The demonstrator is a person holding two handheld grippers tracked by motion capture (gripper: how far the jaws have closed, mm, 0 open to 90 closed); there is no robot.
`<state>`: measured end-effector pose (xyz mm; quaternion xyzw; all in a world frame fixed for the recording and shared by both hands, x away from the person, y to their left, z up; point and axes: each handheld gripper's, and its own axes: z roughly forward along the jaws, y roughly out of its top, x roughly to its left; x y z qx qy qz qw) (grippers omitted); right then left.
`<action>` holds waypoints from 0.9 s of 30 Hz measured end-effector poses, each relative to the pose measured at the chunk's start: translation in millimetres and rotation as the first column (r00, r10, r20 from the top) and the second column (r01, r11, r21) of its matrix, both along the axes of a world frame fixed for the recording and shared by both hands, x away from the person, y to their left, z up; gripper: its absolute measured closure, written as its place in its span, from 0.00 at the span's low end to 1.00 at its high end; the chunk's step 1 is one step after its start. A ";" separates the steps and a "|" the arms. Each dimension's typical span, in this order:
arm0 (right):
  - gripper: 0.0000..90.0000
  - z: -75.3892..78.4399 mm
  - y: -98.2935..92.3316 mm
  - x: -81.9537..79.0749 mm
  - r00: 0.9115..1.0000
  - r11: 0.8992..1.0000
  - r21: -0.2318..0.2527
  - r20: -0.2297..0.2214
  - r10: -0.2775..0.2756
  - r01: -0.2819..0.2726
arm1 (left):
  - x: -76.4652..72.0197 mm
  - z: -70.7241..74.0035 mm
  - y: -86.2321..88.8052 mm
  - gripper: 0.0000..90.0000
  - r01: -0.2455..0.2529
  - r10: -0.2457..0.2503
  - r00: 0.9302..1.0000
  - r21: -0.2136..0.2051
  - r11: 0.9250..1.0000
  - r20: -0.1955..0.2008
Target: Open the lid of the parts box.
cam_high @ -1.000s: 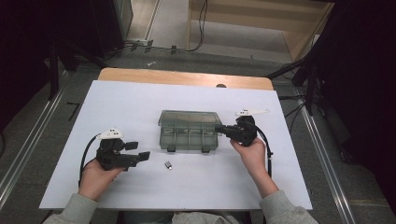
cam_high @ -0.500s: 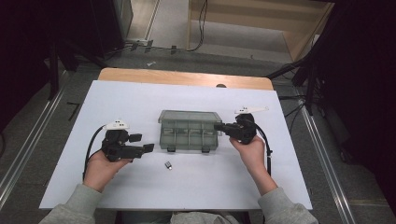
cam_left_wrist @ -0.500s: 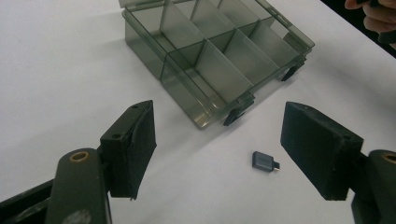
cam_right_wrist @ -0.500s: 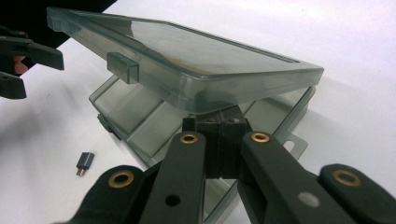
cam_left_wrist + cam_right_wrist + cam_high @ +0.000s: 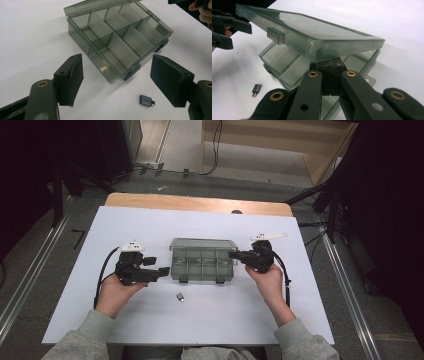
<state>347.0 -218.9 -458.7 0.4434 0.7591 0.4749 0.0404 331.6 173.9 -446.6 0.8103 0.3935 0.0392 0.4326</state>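
While the right gripper (image 5: 329, 75), jaws together, propped the lid (image 5: 312, 32) from beneath its edge, the left gripper (image 5: 117, 77) hung with jaws wide apart and empty. Just ahead of its fingers (image 5: 72, 75) lay a small adapter (image 5: 147, 100), with the box (image 5: 117, 40) beyond. A clean pickup likely meant lowering squarely over the adapter while keeping the lid steady.

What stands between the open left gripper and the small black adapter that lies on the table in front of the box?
Nothing visible stands in the way. The small black adapter lies alone on the white table, just in front of the compartment box and apart from it. The left gripper is open with bare tabletop between its jaws and the adapter.
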 end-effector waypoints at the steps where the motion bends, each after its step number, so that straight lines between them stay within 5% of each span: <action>1: 0.97 0.0 0.6 0.8 1.000 1.000 0.001 0.001 0.002 -0.002 | 2.6 0.3 -0.3 0.30 -0.002 0.002 1.000 0.001 1.000 -0.001; 18: 0.97 1.7 2.5 1.0 1.000 1.000 0.000 0.004 0.003 -0.003 | 24.1 2.3 -11.3 0.30 -0.007 0.006 1.000 0.042 0.999 0.015; 27: 0.97 1.8 2.5 1.4 1.000 1.000 -0.001 0.009 0.002 -0.002 | 37.0 0.1 -17.9 0.30 -0.019 0.019 1.000 0.028 0.999 0.008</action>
